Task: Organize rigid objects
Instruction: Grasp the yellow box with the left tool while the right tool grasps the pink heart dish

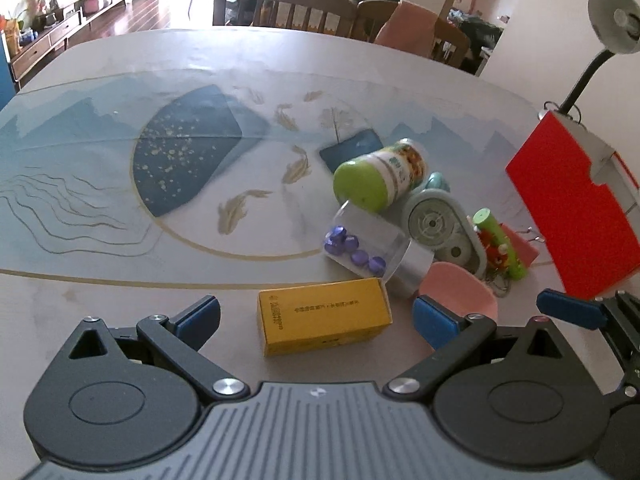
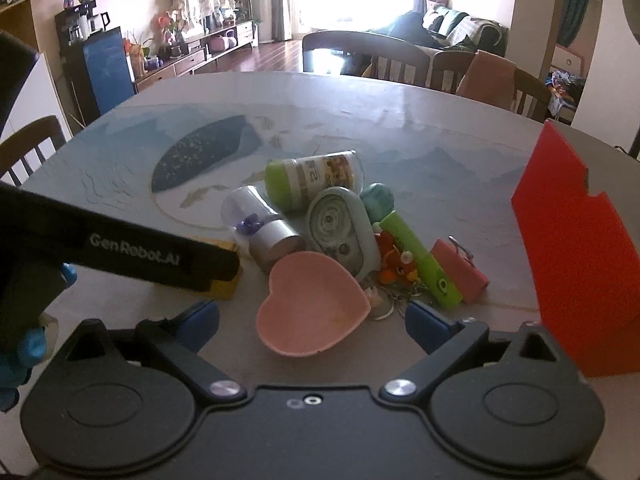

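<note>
1. Two hand-held grippers are seen. The left hand-held gripper (image 1: pixel 316 314) is spread wide, nothing pinched; one yellow box (image 1: pixel 323 321) lies on the counter (image 1: pixel 120 292) between its blue pads, touched by neither.
2. The right hand-held gripper (image 2: pixel 312 322) is likewise spread, with one pink heart-shaped dish (image 2: pixel 312 308) lying between its tips, unpinched.
3. In the left wrist view, one cluster of objects is seen at about 2 o'clock from the yellow box.
4. One clear tube with a silver cap (image 1: pixel 372 250) is counted just beyond the box at 1 o'clock; about five purple pieces (image 1: pixel 352 250) are seen inside it.
5. One green-lidded jar (image 1: pixel 380 176) lies on its side at 12 o'clock from the tube, resting against it.
6. One pale blue oval device (image 1: pixel 444 232) sits at 3 o'clock from the tube, touching it.
7. One green stick-shaped item (image 1: pixel 500 244) with an orange keychain figure (image 2: pixel 396 264) lies at 3 o'clock from the device.
8. One pink binder clip (image 2: pixel 460 266) is seen just beside the stick in the right wrist view, at its 3 o'clock.
9. One teal rounded object (image 2: pixel 378 200) is partly hidden behind the device.
10. One red open box (image 1: pixel 576 208) stands upright at the counter's 3 o'clock edge.
11. One desk lamp (image 1: pixel 612 20) is seen behind it at 12 o'clock.
</note>
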